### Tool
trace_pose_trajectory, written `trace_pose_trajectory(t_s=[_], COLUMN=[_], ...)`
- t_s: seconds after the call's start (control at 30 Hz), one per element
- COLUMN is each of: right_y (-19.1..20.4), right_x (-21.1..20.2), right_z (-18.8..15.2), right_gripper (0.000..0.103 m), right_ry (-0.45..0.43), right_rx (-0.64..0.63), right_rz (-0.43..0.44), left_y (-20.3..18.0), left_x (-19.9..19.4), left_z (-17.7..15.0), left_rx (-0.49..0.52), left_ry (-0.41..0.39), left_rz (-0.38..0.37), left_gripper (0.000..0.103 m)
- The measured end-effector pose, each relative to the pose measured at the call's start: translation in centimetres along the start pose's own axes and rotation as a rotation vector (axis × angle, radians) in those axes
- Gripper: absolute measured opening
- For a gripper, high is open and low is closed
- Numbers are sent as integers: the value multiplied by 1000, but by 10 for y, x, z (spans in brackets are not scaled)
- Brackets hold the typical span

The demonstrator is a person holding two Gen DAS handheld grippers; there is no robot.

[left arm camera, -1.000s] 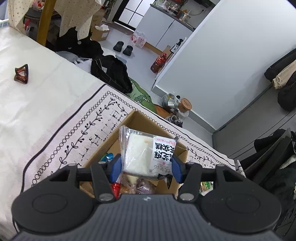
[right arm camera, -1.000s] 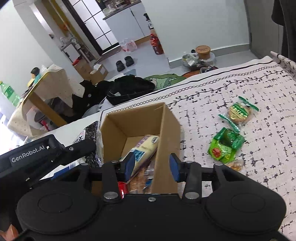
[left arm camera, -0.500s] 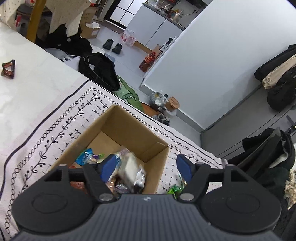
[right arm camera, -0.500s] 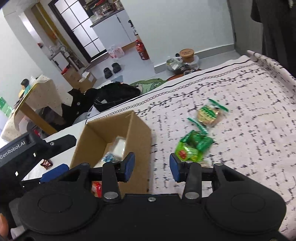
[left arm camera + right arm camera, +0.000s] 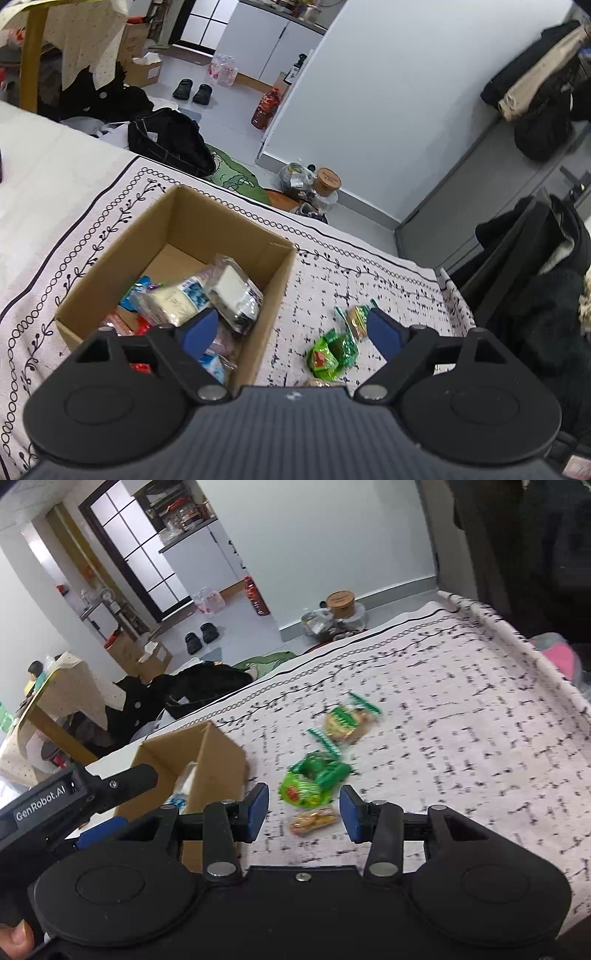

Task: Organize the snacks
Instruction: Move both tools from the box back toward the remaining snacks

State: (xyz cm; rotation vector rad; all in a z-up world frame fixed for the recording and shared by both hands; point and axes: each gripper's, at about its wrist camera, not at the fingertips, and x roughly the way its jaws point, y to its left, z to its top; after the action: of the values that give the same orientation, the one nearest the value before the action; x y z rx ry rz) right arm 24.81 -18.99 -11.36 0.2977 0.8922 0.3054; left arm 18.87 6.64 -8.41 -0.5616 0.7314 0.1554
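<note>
An open cardboard box [image 5: 184, 218] stands on the patterned cloth and holds several packets. A clear-wrapped sandwich packet [image 5: 231, 291] lies loose on top of them. My left gripper [image 5: 291, 332] hangs over the box's right wall, jaws opening wide, nothing between them. To the right of the box lie a green packet [image 5: 314, 779], a small orange biscuit packet [image 5: 314, 821] and a round biscuit packet [image 5: 347, 722]. My right gripper [image 5: 304, 812] hovers just short of the green and orange packets, jaws opening a little, touching nothing. The left gripper's body [image 5: 74, 797] shows beside the box.
The black-and-white patterned tablecloth [image 5: 461, 720] runs to the table's far and right edges. Dark coats [image 5: 546, 295] hang past the right edge. On the floor beyond lie a black bag [image 5: 170, 140], a lidded jar [image 5: 327, 181] and a green mat.
The left gripper let go of the sandwich packet, which dropped into the box, and its jaws spread wide. Both grippers moved right, away from the box towards the green packets.
</note>
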Motion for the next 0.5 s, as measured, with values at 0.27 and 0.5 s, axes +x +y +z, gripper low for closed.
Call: trace_pose_trajectory(t_s=[0.27, 0.5], right_y=[-30, -53], right_x=[-10, -9], right_z=[4, 7], right_gripper=[44, 44], right_ry=[-17, -20], right_rx=[27, 47], right_rz=[-15, -22], left_y=[-24, -41], left_x=[7, 13], left_z=[-14, -26], left_rx=[70, 115], left_ry=[20, 24], left_rz=[-1, 4], left_gripper=[87, 87])
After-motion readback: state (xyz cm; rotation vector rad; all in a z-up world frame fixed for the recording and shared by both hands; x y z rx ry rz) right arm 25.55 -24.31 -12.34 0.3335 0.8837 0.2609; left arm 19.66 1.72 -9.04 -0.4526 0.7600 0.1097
